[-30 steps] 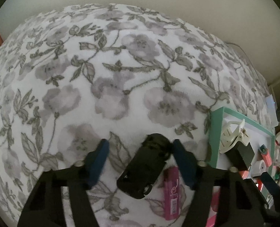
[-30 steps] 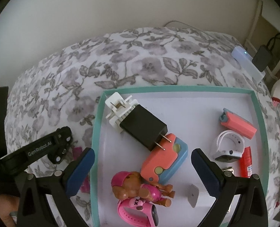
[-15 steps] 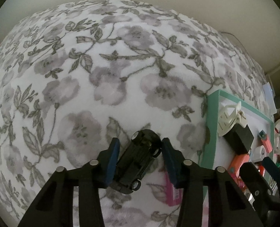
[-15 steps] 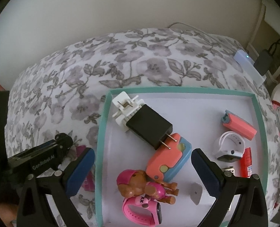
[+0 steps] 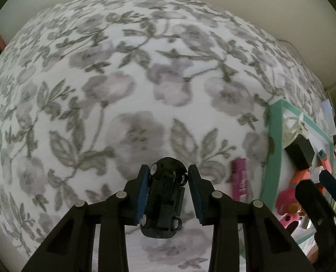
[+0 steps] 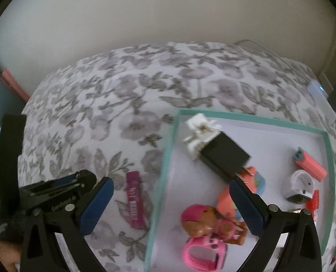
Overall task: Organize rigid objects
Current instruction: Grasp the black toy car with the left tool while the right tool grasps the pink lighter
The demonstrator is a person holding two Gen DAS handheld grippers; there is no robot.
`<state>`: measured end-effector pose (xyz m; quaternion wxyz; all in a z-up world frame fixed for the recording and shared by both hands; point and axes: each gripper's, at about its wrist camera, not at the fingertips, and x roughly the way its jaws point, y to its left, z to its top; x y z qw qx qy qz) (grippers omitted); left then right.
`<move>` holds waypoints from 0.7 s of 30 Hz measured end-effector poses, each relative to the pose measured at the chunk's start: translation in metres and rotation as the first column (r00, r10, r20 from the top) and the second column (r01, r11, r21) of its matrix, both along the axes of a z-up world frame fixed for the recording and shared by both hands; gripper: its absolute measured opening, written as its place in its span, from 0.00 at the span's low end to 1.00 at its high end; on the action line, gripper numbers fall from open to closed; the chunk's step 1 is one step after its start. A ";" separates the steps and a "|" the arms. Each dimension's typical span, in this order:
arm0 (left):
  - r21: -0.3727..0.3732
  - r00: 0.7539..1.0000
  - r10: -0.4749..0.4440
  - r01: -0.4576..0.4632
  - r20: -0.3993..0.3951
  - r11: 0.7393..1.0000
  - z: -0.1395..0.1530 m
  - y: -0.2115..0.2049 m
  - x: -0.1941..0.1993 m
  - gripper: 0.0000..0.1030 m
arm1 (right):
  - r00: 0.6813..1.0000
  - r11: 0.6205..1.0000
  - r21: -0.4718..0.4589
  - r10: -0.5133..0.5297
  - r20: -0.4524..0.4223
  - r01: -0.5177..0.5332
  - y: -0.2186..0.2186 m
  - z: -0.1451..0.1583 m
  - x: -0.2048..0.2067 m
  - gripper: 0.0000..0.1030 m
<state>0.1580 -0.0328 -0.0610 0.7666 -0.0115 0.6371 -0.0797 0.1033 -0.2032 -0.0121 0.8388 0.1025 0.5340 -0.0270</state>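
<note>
Between left jaws: black toy car (image 5: pixel 164 198), underside to the camera, wheels showing, nose pointing away. Left gripper (image 5: pixel 168 192) has just been closing; the blue pads look pressed on the car's flanks, so I read it as gripped. Whether it's clear of the bedspread, can't tell.
Right gripper (image 6: pixel 171 204): jaws wide, nothing between them, hovering across the tray's near-left rim.
Bedspread (image 5: pixel 122 90): floral, grey on white, soft. One loose item on it: a pink tube (image 6: pixel 134 200), flat, just outside the tray's left wall.
Tray (image 6: pixel 165 165): teal rim, white floor. Already holds a toy dog (image 6: pixel 204 222), pink wristband (image 6: pixel 202 253), black charger (image 6: pixel 224 156) against a white clip (image 6: pixel 200 128), coral-and-blue case (image 6: pixel 247 185), white watch (image 6: pixel 300 185), coral block (image 6: pixel 310 165).
Progress: my read, mostly done. Car in hand and tube on the cloth look like the last two pieces out.
Car: small, rigid, glossy black. Grip sits mid-body and slightly skewed, so it could pivot.
Far: plain wall, white box with a lit dot (image 6: pixel 321 95) at the right edge.
</note>
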 end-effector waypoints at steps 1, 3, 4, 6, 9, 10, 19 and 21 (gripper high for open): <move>-0.006 1.000 0.017 -0.017 -0.007 1.000 -0.001 0.008 0.000 0.35 | 1.000 1.000 -0.004 0.022 0.003 -0.022 0.006 0.000 0.000 0.99; -0.025 0.999 0.041 -0.042 -0.018 0.999 -0.002 0.020 0.001 0.35 | 0.998 0.998 -0.017 0.058 0.004 -0.058 0.017 -0.001 0.001 0.96; -0.034 0.998 0.051 -0.051 -0.022 0.998 -0.002 0.026 0.001 0.35 | 0.997 0.997 -0.020 0.072 0.002 -0.072 0.021 -0.002 0.001 0.96; -0.045 0.997 0.068 -0.070 -0.029 0.997 -0.001 0.037 0.001 0.35 | 0.996 0.995 -0.020 0.093 -0.001 -0.093 0.029 -0.004 0.002 0.95; -0.059 0.996 0.086 -0.087 -0.027 0.994 0.003 0.052 0.002 0.35 | 0.993 0.993 0.008 0.117 -0.011 -0.116 0.037 -0.011 0.003 0.86; -0.066 0.995 0.092 -0.094 -0.031 0.993 0.004 0.057 0.002 0.35 | 0.992 0.992 0.018 0.126 -0.020 -0.126 0.040 -0.015 0.004 0.85; -0.102 0.991 0.121 -0.127 -0.065 0.987 0.005 0.081 0.003 0.45 | 0.984 0.985 -0.003 0.173 -0.045 -0.174 0.058 -0.027 0.005 0.61; -0.110 0.990 0.123 -0.130 -0.065 0.985 0.008 0.077 0.002 0.45 | 0.981 0.983 -0.002 0.186 -0.050 -0.186 0.061 -0.028 0.006 0.55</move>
